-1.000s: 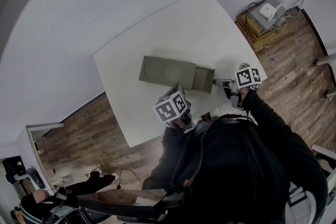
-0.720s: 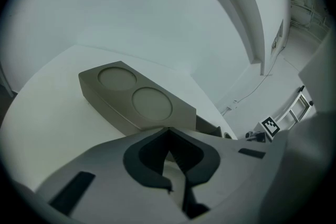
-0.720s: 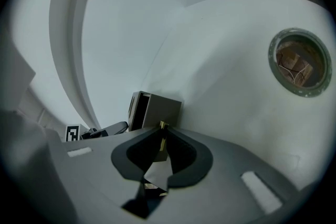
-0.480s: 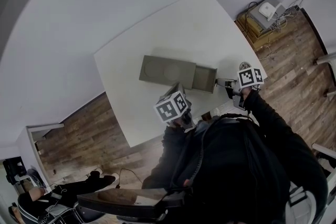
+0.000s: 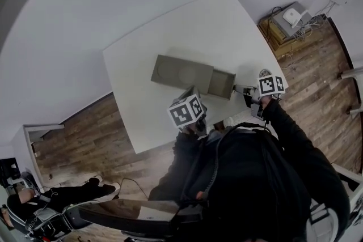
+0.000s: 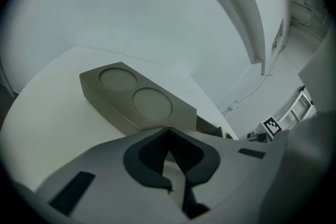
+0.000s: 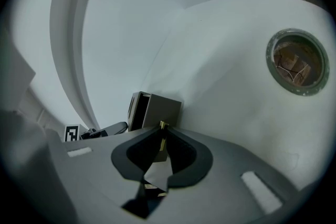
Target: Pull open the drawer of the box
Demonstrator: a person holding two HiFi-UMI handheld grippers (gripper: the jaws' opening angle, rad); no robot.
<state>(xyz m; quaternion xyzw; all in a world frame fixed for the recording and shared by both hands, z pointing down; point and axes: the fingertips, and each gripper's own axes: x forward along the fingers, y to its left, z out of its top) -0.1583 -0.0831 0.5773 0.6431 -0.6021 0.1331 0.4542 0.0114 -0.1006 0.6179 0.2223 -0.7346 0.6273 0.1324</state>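
Note:
An olive-grey box (image 5: 180,72) with two round recesses in its lid (image 6: 136,98) lies on the white table (image 5: 170,25). Its drawer (image 5: 220,84) stands pulled out to the right and looks empty. My right gripper (image 7: 161,131) is shut on the small brass knob (image 7: 163,126) on the drawer's front (image 7: 157,111). In the head view that gripper (image 5: 243,89) sits just right of the drawer. My left gripper (image 6: 168,132) is shut with nothing in it, hovering by the box's near side under its marker cube (image 5: 186,111).
A round cable hole (image 7: 296,63) is set in the table near the right corner (image 5: 264,72). The table's near edge runs close under both grippers. On the wooden floor a low stand with devices and cables (image 5: 290,17) sits at the back right.
The right gripper has shifted slightly to the right with the drawer. The left gripper has stayed by the box.

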